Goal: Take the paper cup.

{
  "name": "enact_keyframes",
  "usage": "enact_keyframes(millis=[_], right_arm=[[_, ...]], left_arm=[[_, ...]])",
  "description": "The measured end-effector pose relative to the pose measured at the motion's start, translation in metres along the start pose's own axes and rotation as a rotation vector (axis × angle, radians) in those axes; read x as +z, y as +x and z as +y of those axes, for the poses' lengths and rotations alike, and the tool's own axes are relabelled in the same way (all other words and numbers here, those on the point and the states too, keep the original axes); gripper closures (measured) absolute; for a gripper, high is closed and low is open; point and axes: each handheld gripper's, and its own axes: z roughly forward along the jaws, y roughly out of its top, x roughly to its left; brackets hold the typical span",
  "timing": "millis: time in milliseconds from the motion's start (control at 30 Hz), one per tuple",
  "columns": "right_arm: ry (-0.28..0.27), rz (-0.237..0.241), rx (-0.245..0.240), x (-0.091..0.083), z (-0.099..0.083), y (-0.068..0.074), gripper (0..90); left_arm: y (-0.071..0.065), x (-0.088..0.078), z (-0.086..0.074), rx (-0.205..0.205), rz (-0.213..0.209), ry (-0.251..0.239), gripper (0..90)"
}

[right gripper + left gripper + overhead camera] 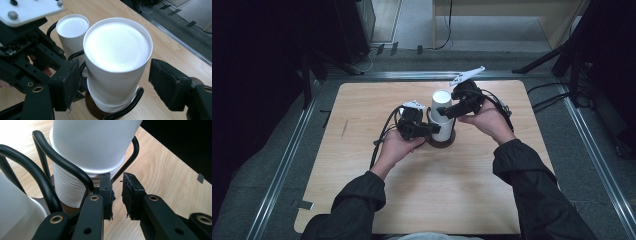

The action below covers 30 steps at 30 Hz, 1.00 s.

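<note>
A stack of white cups [441, 116] stands upside down in a black wire holder [62, 167] mid-table [362, 100]. The left gripper [428, 129] is clamped on the holder's wire at the stack's left. The right gripper [446, 113] has its jaws apart, flanking the top cup [117, 60] without touching. Another cup stack [72, 32] sits just beside.

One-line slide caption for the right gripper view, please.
Right gripper open around the top upside-down white cup of a stack in a black wire holder.
</note>
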Motion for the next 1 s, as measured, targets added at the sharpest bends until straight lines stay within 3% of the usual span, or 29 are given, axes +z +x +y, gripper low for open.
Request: enact_keyframes(millis=[367,1000], right_arm=[[0.036,-0.018,-0.014,0.005,0.015,0.003,27.4],[0.043,-0.05,-0.03,0.007,0.021,0.005,33.8]], left_arm=[[0.0,0.0,0.0,-0.004,0.002,-0.002,77.9],[0.0,0.0,0.0,-0.006,0.011,-0.002,77.5]])
